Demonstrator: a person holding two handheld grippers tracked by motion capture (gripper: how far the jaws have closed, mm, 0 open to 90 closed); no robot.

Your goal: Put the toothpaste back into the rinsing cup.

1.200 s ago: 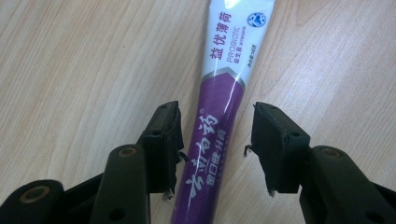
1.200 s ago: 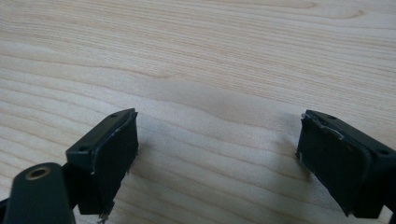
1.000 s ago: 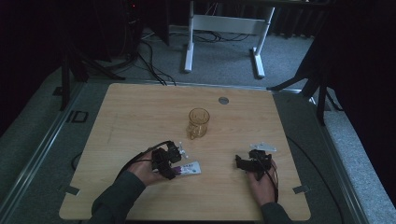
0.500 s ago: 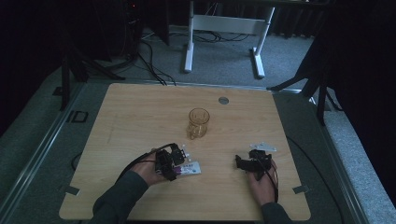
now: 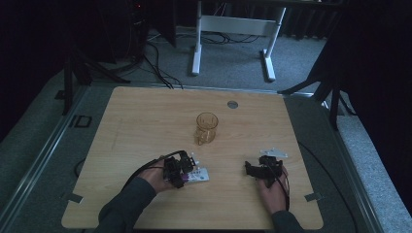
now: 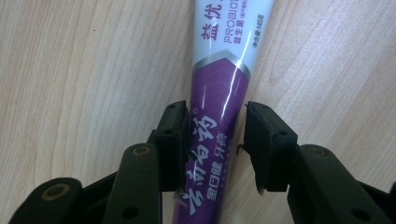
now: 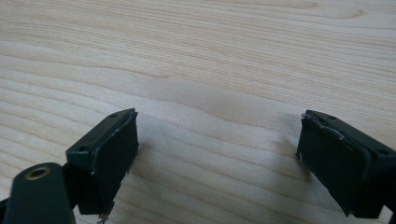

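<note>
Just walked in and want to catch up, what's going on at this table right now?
A person at a wooden table holds a gripper in each hand. The left gripper straddles a purple and white tube lying flat on the wood, and its jaws have just been closing around it; one pad seems to touch, the other shows a small gap, so it isn't firmly gripped yet. The right gripper rests open over bare wood. An amber glass mug stands farther back, untouched.

I'm seeing a dim room: grey carpet floor (image 5: 233, 73), a white metal desk frame (image 5: 233, 29) beyond the light wooden table's (image 5: 145, 116) far edge, black cables (image 5: 155, 58) trailing left.
</note>
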